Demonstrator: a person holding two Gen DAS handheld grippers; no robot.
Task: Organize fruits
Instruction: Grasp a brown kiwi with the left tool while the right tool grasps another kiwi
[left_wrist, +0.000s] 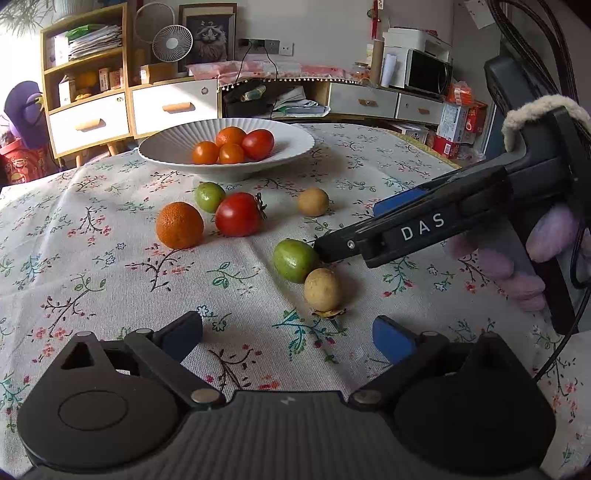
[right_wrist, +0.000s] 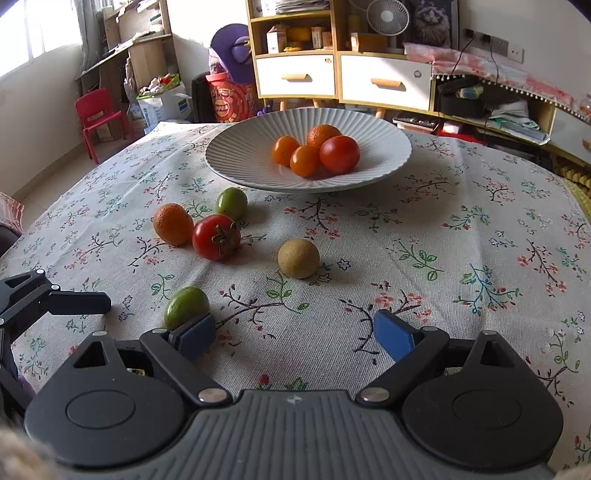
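A white ribbed bowl (left_wrist: 295, 146) (right_wrist: 240, 155) at the far side of the table holds three oranges and a red tomato. In front of it lie an orange (left_wrist: 179, 225), a red tomato (left_wrist: 238, 214), a green fruit (left_wrist: 209, 196) and a brown fruit (left_wrist: 313, 201). Nearer lie a second green fruit (left_wrist: 293, 260) (right_wrist: 186, 305) and a second brown fruit (left_wrist: 322, 290), side by side. My left gripper (left_wrist: 288, 338) is open just short of that brown fruit. My right gripper (right_wrist: 293, 336) (left_wrist: 354, 229) is open, with its left fingertip against the near green fruit, which lies outside the jaws.
The table wears a floral cloth (left_wrist: 110, 288). A gloved hand (left_wrist: 517, 266) holds the right gripper at the right edge. Cabinets with white drawers (left_wrist: 173, 107), a fan, a microwave and boxes stand behind the table. A red child's chair (right_wrist: 98, 114) sits on the floor at the left.
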